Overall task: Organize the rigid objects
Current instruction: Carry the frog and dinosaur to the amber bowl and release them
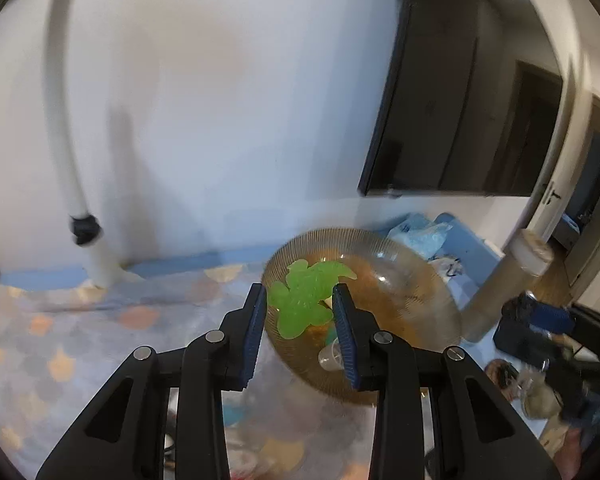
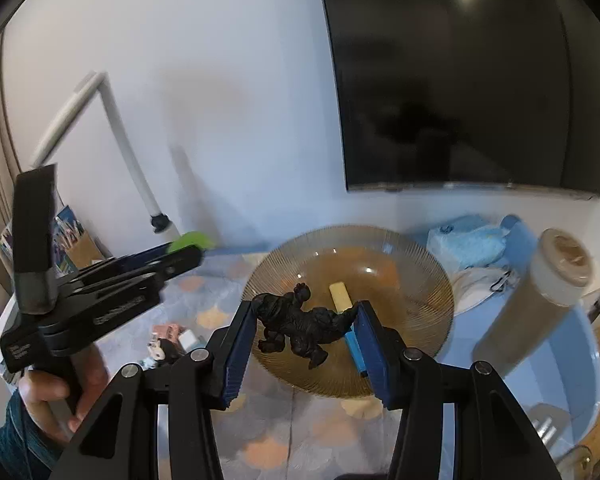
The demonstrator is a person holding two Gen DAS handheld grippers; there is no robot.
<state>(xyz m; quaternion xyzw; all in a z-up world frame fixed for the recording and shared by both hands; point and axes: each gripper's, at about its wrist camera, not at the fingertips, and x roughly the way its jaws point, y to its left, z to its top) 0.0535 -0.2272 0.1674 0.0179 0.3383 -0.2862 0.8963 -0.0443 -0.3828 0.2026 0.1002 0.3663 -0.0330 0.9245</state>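
Note:
My left gripper (image 1: 300,300) is shut on a translucent green frog-like toy (image 1: 306,294) and holds it in the air in front of an amber ribbed glass bowl (image 1: 412,280). It also shows in the right wrist view (image 2: 180,250) at the left, with the green toy (image 2: 190,241) at its tip. My right gripper (image 2: 306,320) is shut on a black dinosaur figure (image 2: 300,326) above the near rim of the bowl (image 2: 412,264). A yellow and blue stick (image 2: 346,312) lies in the bowl. A small clear cup (image 1: 331,357) shows by the left gripper's right finger.
A tall grey canister with a white cap (image 2: 540,300) stands right of the bowl. Blue cloths (image 2: 472,246) lie behind it. Small toys (image 2: 168,342) lie on the patterned tabletop (image 2: 284,432). A white lamp post (image 1: 60,140) and a dark TV (image 2: 480,80) are at the wall.

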